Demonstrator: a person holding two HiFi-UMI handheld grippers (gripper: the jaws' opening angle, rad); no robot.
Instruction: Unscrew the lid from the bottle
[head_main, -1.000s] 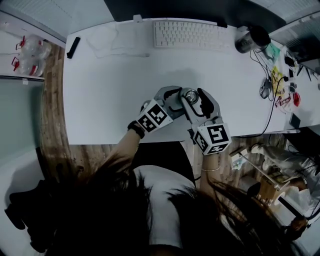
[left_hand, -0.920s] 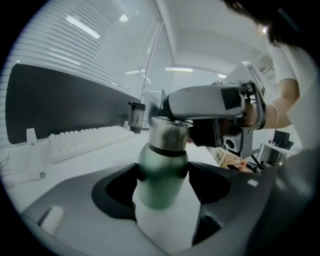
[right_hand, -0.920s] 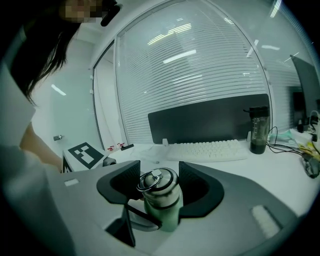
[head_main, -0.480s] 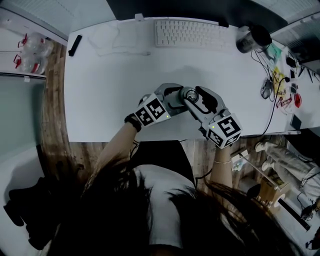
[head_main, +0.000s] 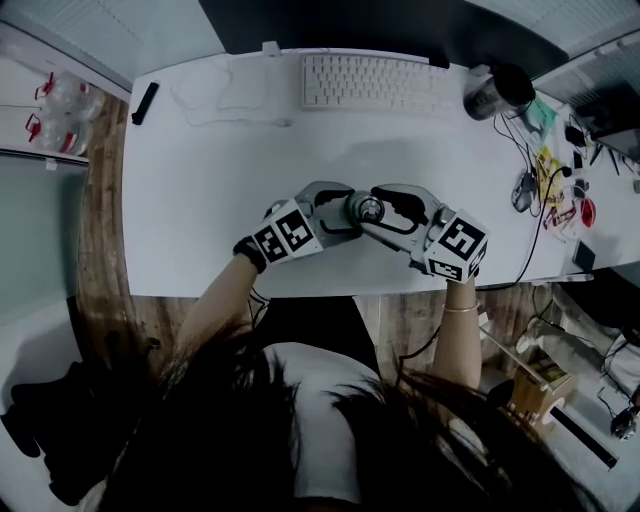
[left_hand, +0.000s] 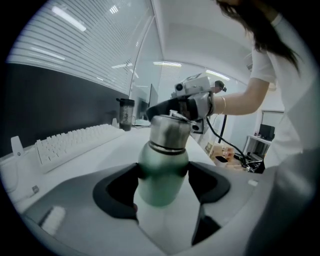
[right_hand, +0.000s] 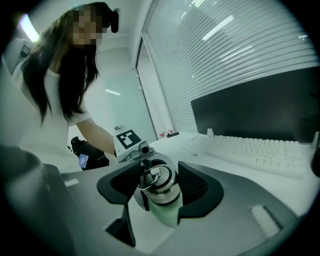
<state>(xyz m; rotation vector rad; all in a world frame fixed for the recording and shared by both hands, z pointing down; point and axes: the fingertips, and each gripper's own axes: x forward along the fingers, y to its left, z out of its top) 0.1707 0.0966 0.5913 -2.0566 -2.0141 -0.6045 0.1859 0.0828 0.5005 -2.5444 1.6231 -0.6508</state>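
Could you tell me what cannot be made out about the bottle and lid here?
- Head view: the left gripper and right gripper cover the bottle; only its lid shows.
- Right gripper view: the gripper's own body cuts off the bottle's lower part.
- All views: the lid covers the threads, so its looseness cannot be told.
- Head view: items at the desk's right edge are too small to identify.
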